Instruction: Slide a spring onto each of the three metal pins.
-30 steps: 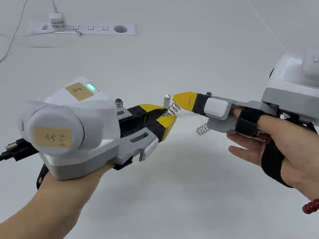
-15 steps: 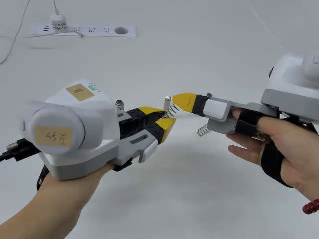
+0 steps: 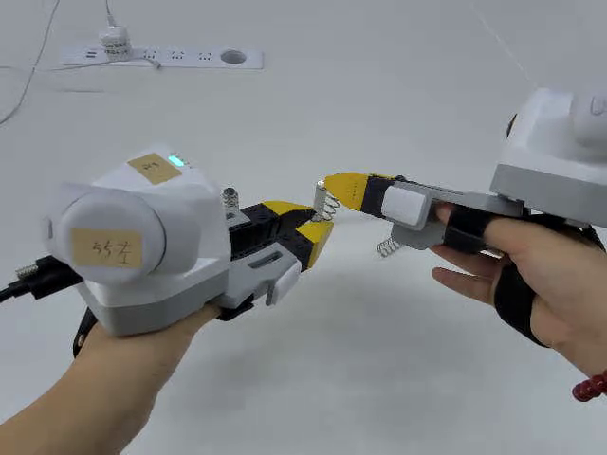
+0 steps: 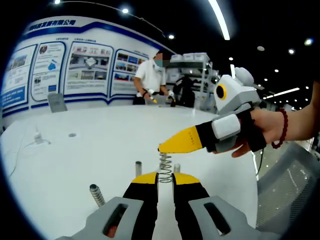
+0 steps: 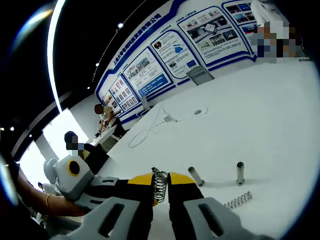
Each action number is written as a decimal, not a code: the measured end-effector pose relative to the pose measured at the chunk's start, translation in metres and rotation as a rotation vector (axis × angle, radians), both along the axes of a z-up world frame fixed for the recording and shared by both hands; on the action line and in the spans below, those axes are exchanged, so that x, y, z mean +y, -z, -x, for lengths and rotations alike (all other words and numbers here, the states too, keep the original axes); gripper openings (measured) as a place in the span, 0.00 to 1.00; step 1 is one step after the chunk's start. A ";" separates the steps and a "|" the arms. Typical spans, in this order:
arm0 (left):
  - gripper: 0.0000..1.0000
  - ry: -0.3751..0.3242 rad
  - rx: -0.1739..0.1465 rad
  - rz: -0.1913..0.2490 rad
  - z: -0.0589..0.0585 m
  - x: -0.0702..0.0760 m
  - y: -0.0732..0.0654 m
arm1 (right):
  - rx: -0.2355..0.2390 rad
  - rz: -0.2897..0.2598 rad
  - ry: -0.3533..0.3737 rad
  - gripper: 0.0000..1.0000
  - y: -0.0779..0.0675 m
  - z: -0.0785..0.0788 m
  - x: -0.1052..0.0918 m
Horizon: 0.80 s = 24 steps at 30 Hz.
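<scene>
closing the spring in on the second pin

starting at the left of the head view, the sprung pin (image 3: 229, 199) stands at 10 o'clock of the left gripper (image 3: 315, 218) and already wears its coil. we judge one of three pins done. in the left gripper view a bare pin (image 4: 138, 168) stands at 9 o'clock of the jaw tips, apart from them.

since a second ago the right gripper (image 3: 334, 185) has edged toward the left jaws. the spring (image 3: 325, 204) it carries now sits right at their tips. then, a pin's cap showed clear at 9 o'clock of the coil. now the coil crowds that spot, and we cannot tell whether the spring is over the pin or only beside it. we read this as the lining-up stage of the second pin, with the slide down not yet made.

the left jaws stand narrow, with the spring's lower end between their yellow tips in the left gripper view. whether they pinch it or only steady it, we cannot tell. the right jaws are closed down tight on the spring's upper coils, as the right gripper view shows, and one yellow tip touches the top of the coil.

further right, a loose spring (image 3: 386, 247) lies flat on the workbench (image 3: 379, 379) at 5 o'clock of the held one, under the right gripper's body. we take it for the third pin's. a power strip (image 3: 180, 58) lies far off at 12 o'clock.
</scene>
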<state>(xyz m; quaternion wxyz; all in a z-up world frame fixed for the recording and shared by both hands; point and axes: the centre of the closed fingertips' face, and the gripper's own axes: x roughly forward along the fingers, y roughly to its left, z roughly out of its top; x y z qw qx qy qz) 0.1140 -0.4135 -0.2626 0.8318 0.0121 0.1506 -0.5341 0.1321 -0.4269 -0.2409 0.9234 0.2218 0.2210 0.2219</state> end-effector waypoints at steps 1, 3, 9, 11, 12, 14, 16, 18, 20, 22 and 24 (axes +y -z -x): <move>0.11 0.000 -0.001 -0.001 0.000 0.000 0.000 | -0.003 0.000 -0.006 0.11 -0.001 0.000 0.001; 0.12 0.002 0.001 -0.004 0.000 0.001 0.001 | -0.005 0.008 -0.006 0.11 0.000 0.000 0.001; 0.20 -0.009 0.002 -0.039 0.001 0.005 0.005 | -0.033 0.054 -0.004 0.11 -0.005 -0.004 -0.001; 0.24 -0.018 0.004 -0.064 0.001 0.009 0.008 | -0.055 0.096 -0.007 0.11 -0.007 -0.007 -0.003; 0.26 -0.019 0.004 -0.070 0.001 0.010 0.009 | -0.065 0.109 -0.007 0.11 -0.008 -0.009 -0.003; 0.28 -0.024 0.004 -0.080 0.002 0.013 0.011 | -0.077 0.136 -0.007 0.11 -0.009 -0.012 -0.005; 0.32 -0.033 0.009 -0.096 0.001 0.017 0.013 | -0.095 0.175 -0.007 0.11 -0.010 -0.016 -0.007; 0.34 -0.040 0.010 -0.104 0.001 0.019 0.014 | -0.106 0.191 -0.004 0.11 -0.011 -0.019 -0.008; 0.35 -0.044 0.006 -0.109 0.001 0.022 0.013 | -0.112 0.198 -0.003 0.11 -0.012 -0.022 -0.009; 0.38 -0.048 0.000 -0.114 0.002 0.023 0.013 | -0.123 0.205 0.002 0.11 -0.013 -0.027 -0.012; 0.40 -0.052 -0.008 -0.122 0.002 0.025 0.013 | -0.135 0.229 0.007 0.11 -0.013 -0.031 -0.015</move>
